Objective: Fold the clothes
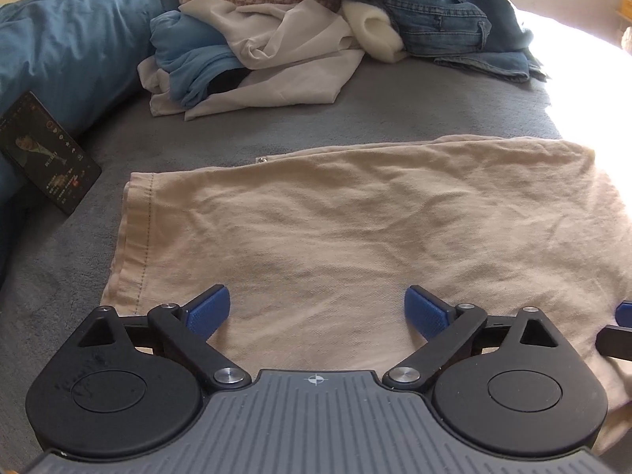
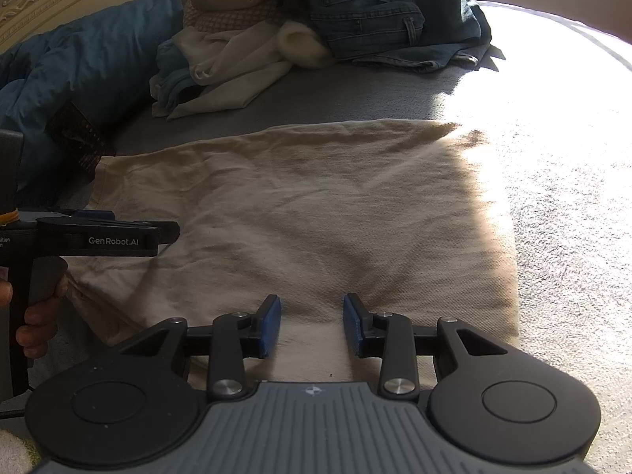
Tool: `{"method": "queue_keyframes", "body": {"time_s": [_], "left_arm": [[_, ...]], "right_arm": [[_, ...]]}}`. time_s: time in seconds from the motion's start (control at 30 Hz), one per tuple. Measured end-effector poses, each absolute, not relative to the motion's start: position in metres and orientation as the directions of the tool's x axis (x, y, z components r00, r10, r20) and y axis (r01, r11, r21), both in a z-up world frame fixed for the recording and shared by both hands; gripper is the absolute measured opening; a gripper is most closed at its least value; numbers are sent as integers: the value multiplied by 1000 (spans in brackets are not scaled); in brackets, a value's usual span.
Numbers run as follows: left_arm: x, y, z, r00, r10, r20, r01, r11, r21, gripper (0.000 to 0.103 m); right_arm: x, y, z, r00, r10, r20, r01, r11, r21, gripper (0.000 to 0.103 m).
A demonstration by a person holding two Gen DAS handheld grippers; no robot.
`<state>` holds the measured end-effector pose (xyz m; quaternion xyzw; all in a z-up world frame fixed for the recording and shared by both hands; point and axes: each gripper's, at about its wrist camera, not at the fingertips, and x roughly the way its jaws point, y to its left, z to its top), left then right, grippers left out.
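Observation:
A beige garment (image 1: 355, 217) lies folded flat on the grey bed cover (image 1: 375, 114), its hemmed edge at the left. My left gripper (image 1: 317, 300) hovers over its near edge with the jaws wide open and nothing between the blue pads. In the right wrist view the same garment (image 2: 300, 205) spreads ahead. My right gripper (image 2: 312, 310) sits low over its near edge, jaws partly open, pads apart with flat cloth under the gap. The left gripper (image 2: 166, 231) shows side-on at the left, held by a hand (image 2: 35, 316).
A heap of unfolded clothes (image 1: 268, 39), white, light blue and checked, lies behind the garment, with blue jeans (image 1: 434, 19) to its right. A blue duvet (image 1: 67, 39) bulges at the left, and a lit phone (image 1: 47, 150) leans on it. Bright sunlight washes the bed's right side (image 2: 553, 158).

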<state>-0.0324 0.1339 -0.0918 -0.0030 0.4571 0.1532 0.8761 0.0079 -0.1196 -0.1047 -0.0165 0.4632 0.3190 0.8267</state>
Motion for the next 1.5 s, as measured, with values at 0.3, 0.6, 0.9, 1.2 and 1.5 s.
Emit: {"method": "queue_keyframes", "body": {"time_s": [0.3, 0.6, 0.9, 1.2, 1.5], "left_arm": [[-33, 136, -92, 530, 272, -803, -285, 949, 133, 101], [-36, 139, -95, 540, 267, -799, -299, 947, 114, 103], [-37, 141, -96, 545, 258, -798, -302, 948, 100, 103], [-39, 140, -97, 555, 256, -792, -300, 949, 96, 103], [-40, 140, -97, 563, 254, -787, -298, 950, 93, 103]], "right_arm": [[8, -120, -105, 367, 514, -776, -540, 797, 272, 37], [8, -120, -105, 365, 516, -775, -538, 796, 277, 39], [9, -119, -105, 365, 517, -775, -538, 796, 278, 40], [8, -119, -105, 364, 519, -774, -538, 795, 280, 42], [6, -116, -105, 355, 532, -769, -554, 782, 285, 55]]}}
